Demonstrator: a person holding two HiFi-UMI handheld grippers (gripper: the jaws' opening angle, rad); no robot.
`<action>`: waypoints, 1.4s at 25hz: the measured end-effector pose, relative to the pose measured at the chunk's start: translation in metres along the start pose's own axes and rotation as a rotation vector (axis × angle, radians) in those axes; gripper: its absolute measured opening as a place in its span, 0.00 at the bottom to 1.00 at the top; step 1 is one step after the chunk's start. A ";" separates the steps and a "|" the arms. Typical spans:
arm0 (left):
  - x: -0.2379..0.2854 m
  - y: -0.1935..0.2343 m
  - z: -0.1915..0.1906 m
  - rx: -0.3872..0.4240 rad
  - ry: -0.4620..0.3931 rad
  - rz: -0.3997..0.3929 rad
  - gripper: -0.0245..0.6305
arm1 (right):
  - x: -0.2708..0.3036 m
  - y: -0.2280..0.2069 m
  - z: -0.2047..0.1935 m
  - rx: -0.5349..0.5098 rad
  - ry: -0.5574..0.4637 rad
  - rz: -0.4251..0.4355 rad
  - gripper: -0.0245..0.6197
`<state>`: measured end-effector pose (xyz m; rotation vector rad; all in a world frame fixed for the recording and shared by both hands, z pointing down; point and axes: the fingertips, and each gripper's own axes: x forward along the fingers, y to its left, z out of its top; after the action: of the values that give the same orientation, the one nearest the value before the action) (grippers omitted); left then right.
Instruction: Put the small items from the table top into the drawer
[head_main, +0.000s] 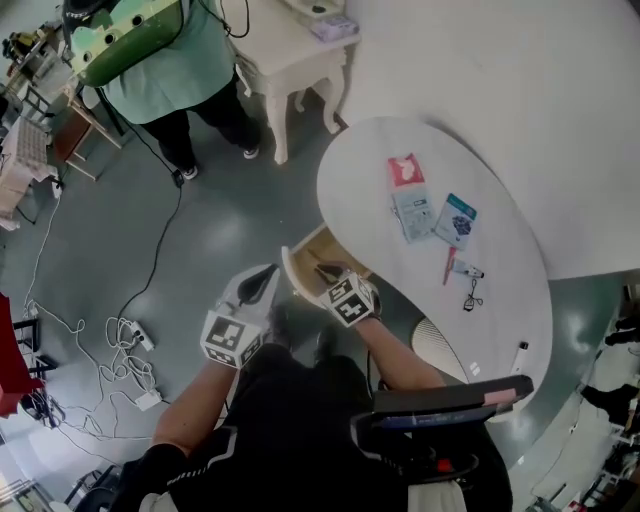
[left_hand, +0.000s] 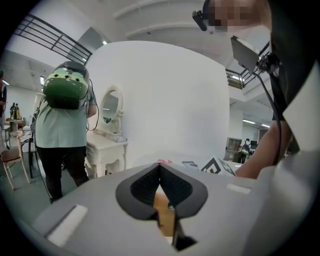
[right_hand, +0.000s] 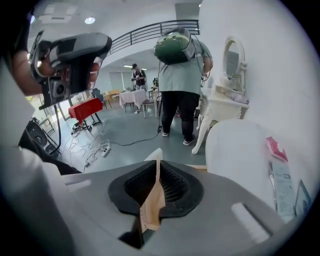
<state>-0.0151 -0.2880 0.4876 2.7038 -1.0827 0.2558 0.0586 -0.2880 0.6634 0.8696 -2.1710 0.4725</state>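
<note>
The white oval table (head_main: 520, 150) carries several small items: a red packet (head_main: 405, 170), a pale packet (head_main: 412, 213), a blue card (head_main: 456, 220), a red pen-like piece (head_main: 449, 266) and a small key-like piece (head_main: 472, 297). The wooden drawer (head_main: 297, 275) stands pulled out at the table's near left edge. My right gripper (head_main: 328, 272) hovers over the drawer, its jaws a thin slit apart with nothing between them (right_hand: 158, 165); only drawer wood shows through. My left gripper (head_main: 262, 285) hangs just left of the drawer, shut and empty (left_hand: 160, 167).
A person in a green shirt (head_main: 170, 60) stands on the grey floor beyond the drawer, beside a white dressing table (head_main: 300, 50). Cables and a power strip (head_main: 135, 335) lie on the floor at left. A white stick (head_main: 520, 355) rests near the table's right edge.
</note>
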 end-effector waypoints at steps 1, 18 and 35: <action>-0.001 -0.004 0.006 0.005 -0.009 -0.011 0.04 | -0.009 0.000 0.005 0.015 -0.023 -0.005 0.07; -0.019 -0.032 0.080 0.061 -0.148 0.001 0.04 | -0.151 -0.014 0.092 0.076 -0.444 -0.179 0.04; -0.017 -0.053 0.137 0.101 -0.224 -0.076 0.04 | -0.264 -0.007 0.167 0.093 -0.753 -0.251 0.04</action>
<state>0.0202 -0.2757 0.3442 2.9120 -1.0468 -0.0063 0.1113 -0.2710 0.3558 1.5334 -2.6541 0.1193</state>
